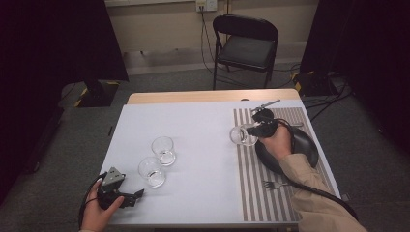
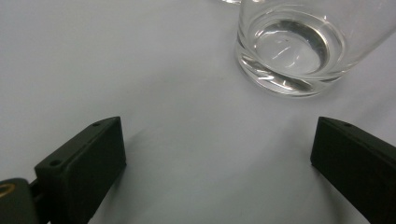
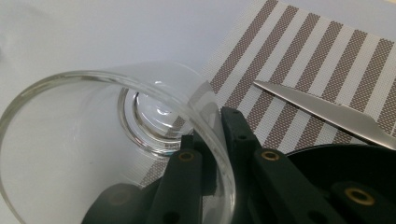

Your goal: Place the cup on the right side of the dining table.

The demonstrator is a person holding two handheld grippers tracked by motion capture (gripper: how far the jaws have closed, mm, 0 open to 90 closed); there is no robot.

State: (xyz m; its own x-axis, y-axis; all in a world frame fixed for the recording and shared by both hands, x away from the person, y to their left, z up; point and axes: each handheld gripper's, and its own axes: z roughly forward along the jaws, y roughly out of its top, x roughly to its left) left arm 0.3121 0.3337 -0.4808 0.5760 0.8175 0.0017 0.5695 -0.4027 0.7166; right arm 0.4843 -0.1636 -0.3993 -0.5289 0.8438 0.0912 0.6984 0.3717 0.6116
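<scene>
Dim room, dark corners; soft overhead light on table (image 1: pixel 193 125), faint shadows. Glass (image 3: pixel 116 140) glints, blurred close up; high view slightly grainy

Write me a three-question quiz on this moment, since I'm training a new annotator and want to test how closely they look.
1. True or false: the left gripper is shut on a glass.
2. How many glasses stand upright on the white table? A) one B) two C) three
3. Fill in: the right gripper pinches the tilted glass by its ____.

Key
1. False: its jaws are open, with nothing between them; the nearer glass stands ahead of them.
2. B: the nearer glass and the farther glass.
3. Rim: one jaw is inside the wall, one outside, near the striped placemat, the black plate and the knife.
</scene>
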